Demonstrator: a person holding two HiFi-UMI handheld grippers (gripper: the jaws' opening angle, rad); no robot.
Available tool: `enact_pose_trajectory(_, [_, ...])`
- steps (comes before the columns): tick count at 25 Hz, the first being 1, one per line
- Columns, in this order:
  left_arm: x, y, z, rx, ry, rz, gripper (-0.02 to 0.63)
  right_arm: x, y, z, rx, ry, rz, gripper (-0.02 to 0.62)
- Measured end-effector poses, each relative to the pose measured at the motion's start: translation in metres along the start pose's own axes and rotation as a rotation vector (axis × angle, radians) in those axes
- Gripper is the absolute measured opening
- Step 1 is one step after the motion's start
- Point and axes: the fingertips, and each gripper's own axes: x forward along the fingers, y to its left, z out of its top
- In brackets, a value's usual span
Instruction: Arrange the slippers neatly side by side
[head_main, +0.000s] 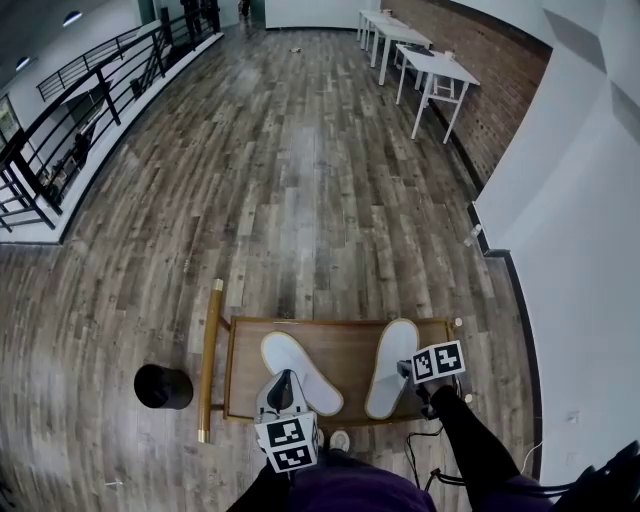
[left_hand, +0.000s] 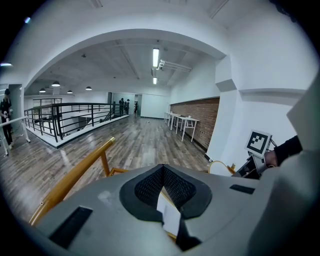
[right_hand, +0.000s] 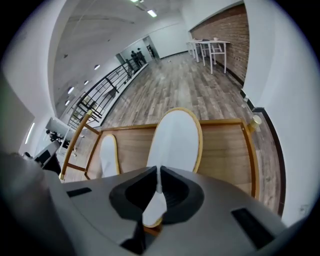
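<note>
pointing away, right slipper (head_main: 392, 367); left slipper (head_main: 300, 372) slanting leftward

Loft-style hall: plank floor (head_main: 300, 180), brick wall (head_main: 500, 95), white tables (head_main: 437, 66), black railing (head_main: 100, 92).

left slipper (head_main: 300, 370): white, far end slanted left | right slipper (head_main: 392, 365): white, far end slanted right | apart on wooden tray (head_main: 350, 348)
</note>
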Motion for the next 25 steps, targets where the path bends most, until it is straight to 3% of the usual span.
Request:
enact_pose_trajectory(7, [-0.008,0.003,-0.004,-0.003,0.001,0.015,0.0,0.016,0.031,0.006,-0.093,0.055,0.071,0.014])
enact_pose_trajectory(16, [-0.015,0.019,-0.007,-0.001,0.006,0.053,0.0,0.039,0.023,0.005,-0.14,0.15,0.047,0.014])
enact_pose_trajectory(25, [-0.005,0.016,-0.004,0.006,0.014,0.044,0.0,0.053,0.014,0.008,-0.116,0.165,0.016,0.014])
